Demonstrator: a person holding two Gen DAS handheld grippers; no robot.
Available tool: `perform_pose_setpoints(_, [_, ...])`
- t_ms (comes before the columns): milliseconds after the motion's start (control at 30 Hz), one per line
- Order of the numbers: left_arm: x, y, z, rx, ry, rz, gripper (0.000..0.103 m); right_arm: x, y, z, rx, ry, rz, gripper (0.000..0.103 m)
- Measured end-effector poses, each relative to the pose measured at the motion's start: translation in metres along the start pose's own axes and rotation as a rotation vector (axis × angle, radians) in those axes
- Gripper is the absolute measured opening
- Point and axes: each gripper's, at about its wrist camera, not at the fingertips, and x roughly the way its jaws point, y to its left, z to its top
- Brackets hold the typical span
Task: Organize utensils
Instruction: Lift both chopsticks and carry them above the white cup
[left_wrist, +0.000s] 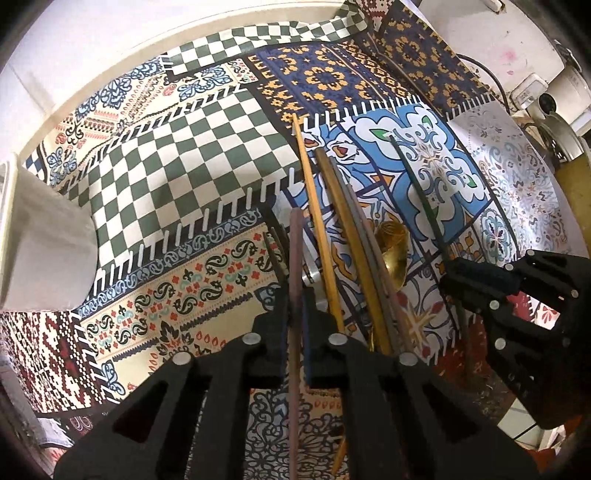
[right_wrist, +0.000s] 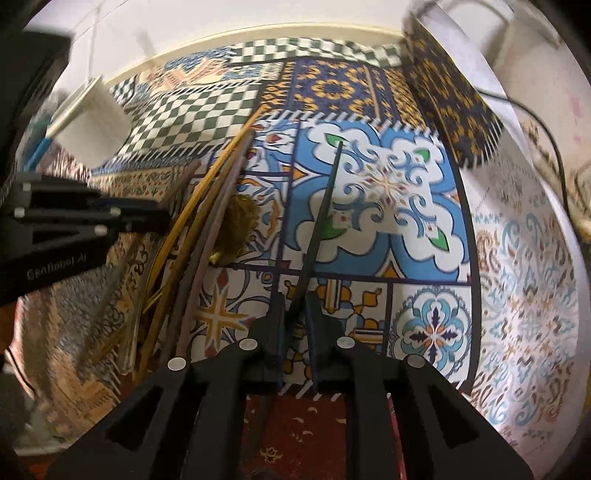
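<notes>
**Two chopsticks lifted, most of the pile unsorted**

Patchwork-patterned cloth (left_wrist: 192, 177) in checks, florals and blue tile prints covered the whole work surface, with a white wall behind at twelve o'clock and a white rectangular plastic container (left_wrist: 40, 243) standing at nine o'clock in the left wrist view.

Judging by the layout, the sorting was at an early stage. A loose bundle of long yellow, brown and grey wooden chopsticks (left_wrist: 343, 236) lay crossed over one another at the centre of the left wrist view, and a gold metal spoon (left_wrist: 393, 251) rested bowl-up just beside them. Nothing could be seen inside the container, so whether any utensil had been put away could not be told.

The left gripper (left_wrist: 295, 302) had its jaws closed nearly together, clamped on a reddish-brown wooden chopstick (left_wrist: 295, 258) that pointed toward twelve o'clock. The right gripper (right_wrist: 295, 306) was likewise pinched tight on a dark green slender chopstick (right_wrist: 325, 206), whose tip reached toward one o'clock over the blue tile print. Both sticks appeared raised off the pile, separate from the bundle and from each other.
</notes>
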Motion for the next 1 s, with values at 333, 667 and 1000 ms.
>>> perform_pose_setpoints(333, [-0.039, 0.017, -0.040, -0.054, -0.087, -0.007, 0.005, 0.001, -0.008, 0.002, 0.086, 0.033, 0.149, 0.006])
perform_pose_setpoints(667, [-0.085, 0.009, -0.068, -0.115, -0.199, -0.014, 0.005, -0.024, -0.014, -0.013, 0.108, 0.000, 0.142, 0.006])
perform_pose_setpoints(1000, [-0.114, 0.005, -0.079, -0.156, -0.301, 0.021, 0.005, -0.064, -0.003, -0.005, 0.082, -0.113, 0.148, 0.006])
